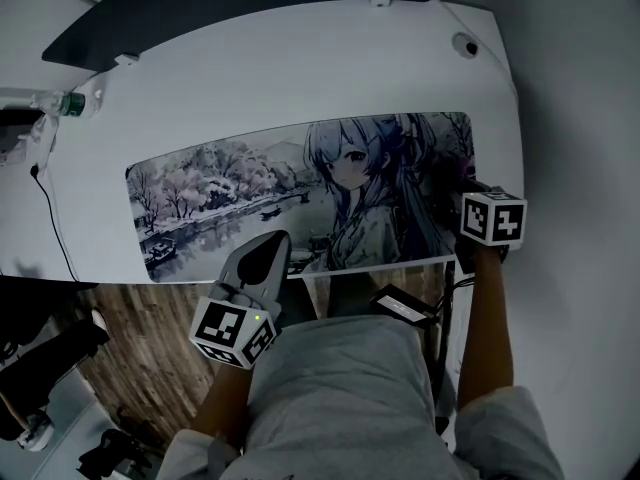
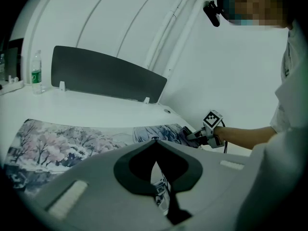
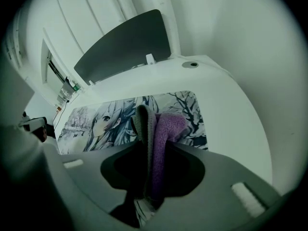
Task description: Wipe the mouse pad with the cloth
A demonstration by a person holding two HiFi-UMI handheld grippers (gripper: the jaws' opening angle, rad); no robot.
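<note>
The left gripper (image 2: 155, 141) hovers at the near edge, fingers closed on nothing, while the right gripper (image 3: 151, 148) pinches in its fingers the folded purple-and-grey cloth (image 3: 163, 129) over the right end of the long anime-printed mouse pad (image 1: 230, 193) on the white counter (image 1: 300, 78); wiping seems barely begun

Premises present as an office workstation: a white curved desk (image 1: 250, 78) with a dark privacy panel (image 2: 106, 76) along its far edge, a cable grommet (image 1: 465, 45), a printed desk-wide mouse pad (image 1: 230, 183), a water bottle (image 1: 70, 103), a trailing black cable (image 1: 52, 220) and a wood-pattern floor (image 1: 130, 338) beneath.
</note>
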